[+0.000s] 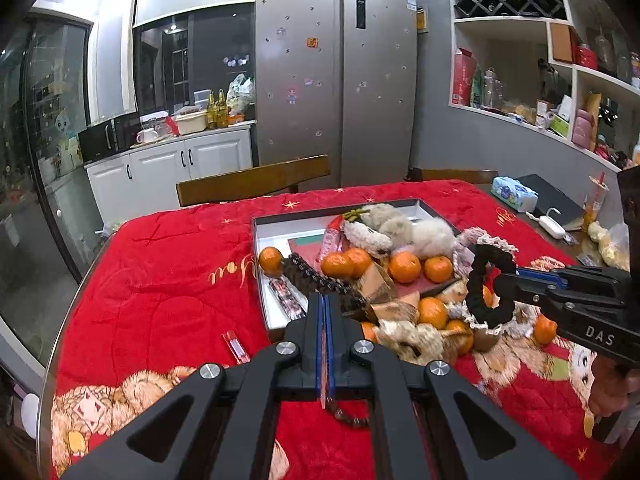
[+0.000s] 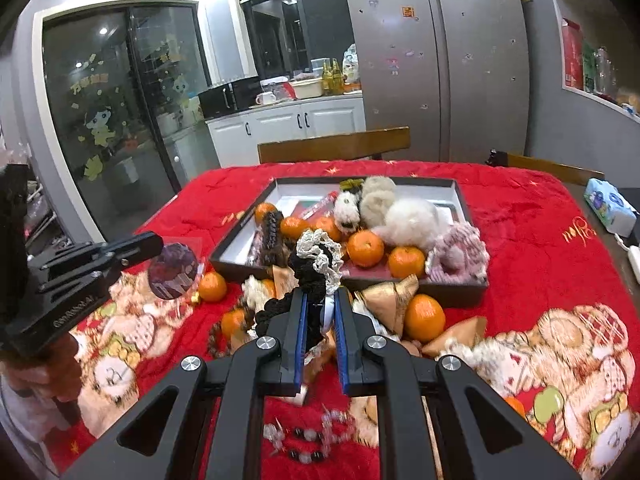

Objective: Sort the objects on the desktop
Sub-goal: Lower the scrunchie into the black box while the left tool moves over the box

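My right gripper is shut on a black scrunchie with white lace trim, held above the red tablecloth in front of the box. From the left wrist view the same scrunchie hangs from the right gripper. My left gripper is shut. In the right wrist view its tip pinches a round dark badge in a clear sleeve. A dark shallow box holds oranges, fluffy white hair ties and a dark beaded chain. More oranges and gold-wrapped packets lie in front of it.
A clear-and-black bead bracelet lies near the front edge. A pink clear tube lies left of the box. A tissue pack and a white charger sit at the far right. Wooden chairs stand behind the table.
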`<state>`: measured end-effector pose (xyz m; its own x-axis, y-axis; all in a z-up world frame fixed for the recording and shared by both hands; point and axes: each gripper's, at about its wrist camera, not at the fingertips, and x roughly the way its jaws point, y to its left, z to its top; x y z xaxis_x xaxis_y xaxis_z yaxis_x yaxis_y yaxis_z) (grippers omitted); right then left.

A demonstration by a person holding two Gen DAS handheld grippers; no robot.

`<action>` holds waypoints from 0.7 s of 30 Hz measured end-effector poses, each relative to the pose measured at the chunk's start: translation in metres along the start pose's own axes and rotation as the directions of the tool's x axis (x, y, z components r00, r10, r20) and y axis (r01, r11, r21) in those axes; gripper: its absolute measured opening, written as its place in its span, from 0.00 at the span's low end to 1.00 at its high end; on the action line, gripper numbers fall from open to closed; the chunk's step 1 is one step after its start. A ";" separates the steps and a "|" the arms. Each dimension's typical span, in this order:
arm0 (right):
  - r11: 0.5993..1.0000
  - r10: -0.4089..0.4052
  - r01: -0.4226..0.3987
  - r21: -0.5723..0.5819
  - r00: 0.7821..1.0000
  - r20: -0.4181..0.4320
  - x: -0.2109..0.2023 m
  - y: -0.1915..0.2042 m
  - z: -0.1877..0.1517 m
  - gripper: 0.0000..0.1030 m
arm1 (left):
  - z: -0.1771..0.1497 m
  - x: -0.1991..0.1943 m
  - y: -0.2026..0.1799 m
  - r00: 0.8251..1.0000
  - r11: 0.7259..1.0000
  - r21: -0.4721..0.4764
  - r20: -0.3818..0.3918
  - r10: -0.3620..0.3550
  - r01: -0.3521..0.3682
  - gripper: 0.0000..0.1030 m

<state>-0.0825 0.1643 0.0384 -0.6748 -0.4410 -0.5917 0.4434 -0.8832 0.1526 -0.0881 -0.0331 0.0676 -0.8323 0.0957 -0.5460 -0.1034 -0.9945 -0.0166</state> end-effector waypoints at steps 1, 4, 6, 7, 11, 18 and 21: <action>1.000 0.007 -0.007 -0.003 1.000 0.002 0.003 0.001 0.005 0.13 | 0.005 0.004 0.002 1.000 1.000 -0.006 -0.004 0.000 0.000 0.02; 1.000 0.016 -0.016 -0.010 1.000 0.004 0.010 0.004 0.016 0.13 | 0.016 0.015 0.006 1.000 1.000 -0.009 -0.004 0.006 -0.006 0.02; 1.000 0.025 -0.025 -0.008 1.000 0.001 0.017 0.005 0.023 0.13 | 0.022 0.022 0.006 1.000 1.000 -0.008 0.000 0.008 -0.008 0.02; 1.000 0.029 -0.029 -0.009 1.000 -0.001 0.021 0.005 0.027 0.13 | 0.027 0.026 0.007 1.000 1.000 -0.011 0.001 0.003 -0.003 0.02; 0.999 0.032 -0.032 0.010 0.999 -0.007 0.039 0.004 0.040 0.13 | 0.045 0.040 0.014 0.999 0.999 -0.035 0.035 0.016 -0.015 0.02; 0.998 0.032 -0.031 0.053 0.999 -0.017 0.070 -0.005 0.057 0.13 | 0.063 0.068 0.017 0.999 0.999 -0.045 0.046 -0.006 0.008 0.02; 0.998 0.033 -0.031 0.060 0.999 -0.033 0.083 -0.006 0.063 0.13 | 0.061 0.082 0.018 1.000 0.998 -0.056 0.030 0.007 -0.005 0.02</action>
<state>-0.1785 0.1234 0.0382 -0.6399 -0.4644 -0.6122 0.4278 -0.8771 0.2182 -0.1915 -0.0405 0.0736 -0.8492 0.0899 -0.5203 -0.0686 -0.9958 -0.0602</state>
